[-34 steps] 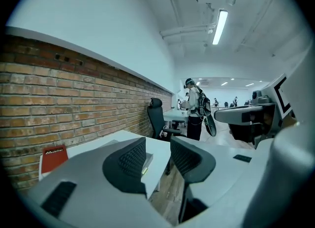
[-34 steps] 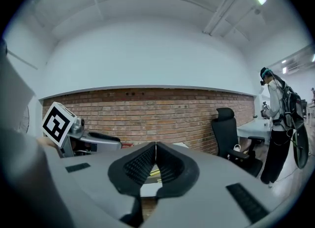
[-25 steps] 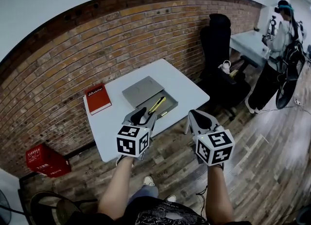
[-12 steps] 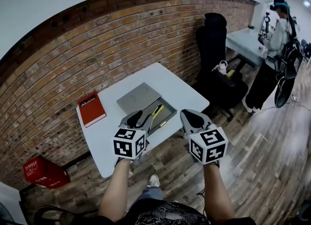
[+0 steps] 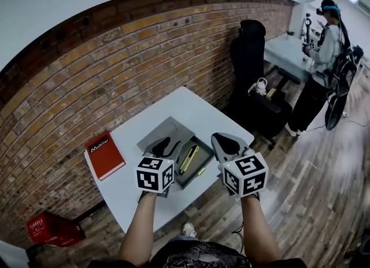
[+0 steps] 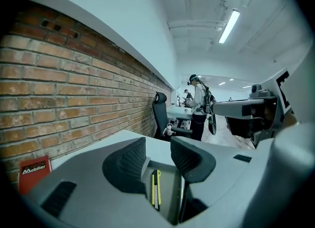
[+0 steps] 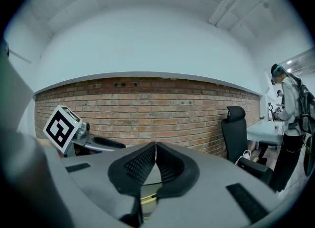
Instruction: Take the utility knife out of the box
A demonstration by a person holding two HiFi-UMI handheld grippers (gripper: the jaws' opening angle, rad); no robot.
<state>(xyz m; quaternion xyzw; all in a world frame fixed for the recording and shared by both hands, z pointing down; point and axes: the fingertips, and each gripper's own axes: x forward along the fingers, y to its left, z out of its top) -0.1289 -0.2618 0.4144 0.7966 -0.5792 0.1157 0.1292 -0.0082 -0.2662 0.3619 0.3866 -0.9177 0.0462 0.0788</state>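
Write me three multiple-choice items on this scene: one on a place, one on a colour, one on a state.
1. Where does the yellow-and-black utility knife lie?
A. On the flat rectangular book
B. Inside the open grey box
C. Gripped by the left tongs

2. What colour is that book?
A. Red
B. Blue
C. Green

3. How do the left tongs stand?
A. Shut on the knife
B. Shut on the box lid
C. Open, gripping nothing

Answers:
1 B: the knife rests in the box's tray.
2 A: its cover is red with white print.
3 C: the left gripper view shows the jaws apart, with the knife lying beyond them.
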